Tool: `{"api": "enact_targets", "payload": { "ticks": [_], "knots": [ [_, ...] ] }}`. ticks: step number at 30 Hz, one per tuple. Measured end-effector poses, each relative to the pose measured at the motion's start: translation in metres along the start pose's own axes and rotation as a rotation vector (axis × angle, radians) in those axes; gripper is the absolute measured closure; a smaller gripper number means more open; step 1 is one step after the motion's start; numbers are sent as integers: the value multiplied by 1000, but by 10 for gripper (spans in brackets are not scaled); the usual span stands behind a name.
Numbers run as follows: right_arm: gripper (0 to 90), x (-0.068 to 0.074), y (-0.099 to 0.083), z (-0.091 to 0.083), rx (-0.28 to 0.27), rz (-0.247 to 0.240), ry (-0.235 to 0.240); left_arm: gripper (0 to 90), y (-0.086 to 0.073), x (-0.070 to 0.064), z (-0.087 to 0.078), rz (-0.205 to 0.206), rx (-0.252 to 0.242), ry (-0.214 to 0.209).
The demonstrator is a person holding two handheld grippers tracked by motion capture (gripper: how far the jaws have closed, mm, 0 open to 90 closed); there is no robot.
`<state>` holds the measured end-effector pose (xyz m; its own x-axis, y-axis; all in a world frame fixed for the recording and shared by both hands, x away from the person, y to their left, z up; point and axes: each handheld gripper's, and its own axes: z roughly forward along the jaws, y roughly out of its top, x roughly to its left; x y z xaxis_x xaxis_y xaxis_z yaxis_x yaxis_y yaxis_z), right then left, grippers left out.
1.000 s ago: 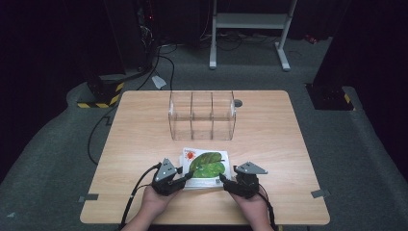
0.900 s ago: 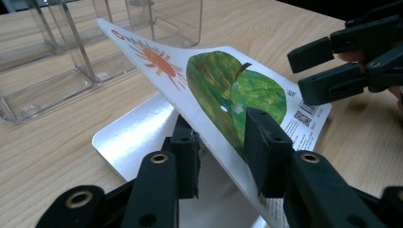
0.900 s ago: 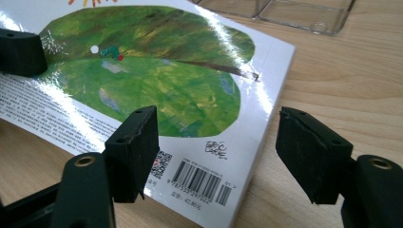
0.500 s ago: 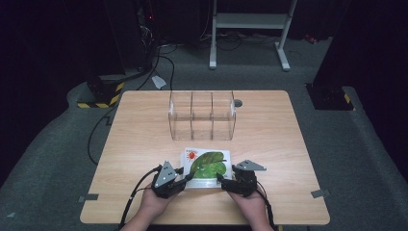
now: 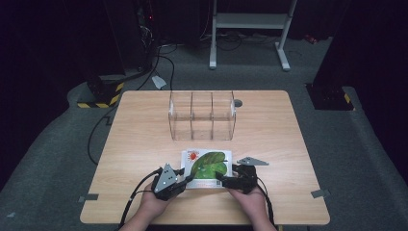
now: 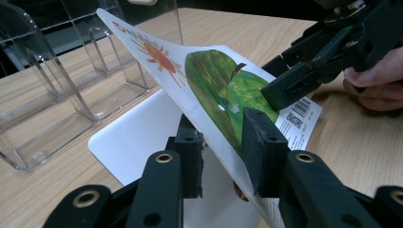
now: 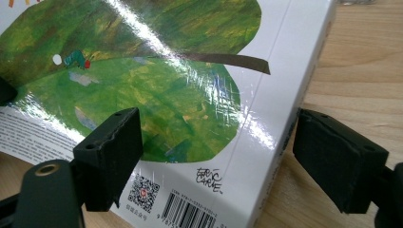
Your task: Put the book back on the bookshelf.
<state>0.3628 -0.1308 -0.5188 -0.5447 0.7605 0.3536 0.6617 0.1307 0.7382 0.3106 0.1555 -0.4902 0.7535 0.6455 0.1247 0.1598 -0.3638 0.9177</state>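
Glossy green leaf art covered the picture book [image 5: 207, 163], which lay at the near edge of the wooden table [image 5: 288, 144]. Its cover was lifted and pinched between the jaws of the left gripper [image 6: 223, 142]. The right gripper [image 7: 218, 161] straddled the spine corner, jaws apart and gripping nothing. Pulled further, the thin cover could crease or slip out, I judged, since nothing held the book down. Beyond stood a clear acrylic organizer [image 5: 202, 115], compartments empty

Both grippers were held low at the near edge: the left gripper [image 5: 185, 180] was clamped, the right gripper [image 5: 225, 182] spread wide.
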Motion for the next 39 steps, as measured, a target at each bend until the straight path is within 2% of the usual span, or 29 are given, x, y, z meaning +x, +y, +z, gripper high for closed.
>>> {"api": "enact_targets", "payload": {
  "ticks": [5,8,11,15,21,33,39],
  "knots": [
    [139,-2,0,5,9,14,41,696,-1,0,1,3,7,9],
    [146,0,0,5,17,23,32,696,-2,1,2,-10,8,7],
    [181,1,0,2,11,-1,12,699,-3,1,3,-18,16,11],
    [227,2,0,-2,-1,-11,-14,710,-5,5,5,-77,31,-3],
    [268,6,-2,-5,-11,-14,-46,714,-7,6,7,-112,43,0],
    [310,13,-3,-11,-56,-66,-84,721,-8,10,5,-148,45,16],
    [317,16,-2,-15,-76,-90,-94,728,-7,10,4,-141,42,28]
  ]
}}
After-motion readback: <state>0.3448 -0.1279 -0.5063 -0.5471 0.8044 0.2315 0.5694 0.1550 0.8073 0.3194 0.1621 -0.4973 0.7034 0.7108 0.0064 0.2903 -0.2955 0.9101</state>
